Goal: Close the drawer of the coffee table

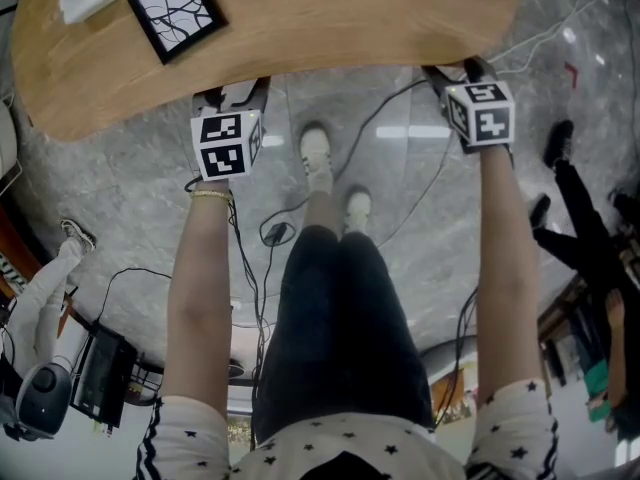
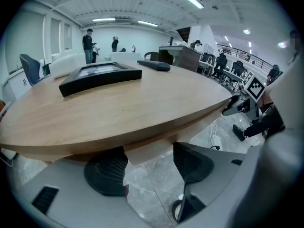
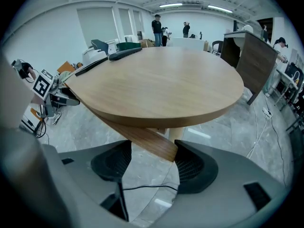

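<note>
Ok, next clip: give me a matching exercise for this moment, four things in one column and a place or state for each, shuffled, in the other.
Things
1. picture frame
2. left gripper
3. right gripper
4. cable

Places or states
A. on the grey floor, near the person's shoes
B. jaws apart, dark brown wood panel between them
C. jaws apart, pale wood panel between them
D. lying flat on the table top

Pairs: 1-D, 2-C, 3-B, 4-A
</note>
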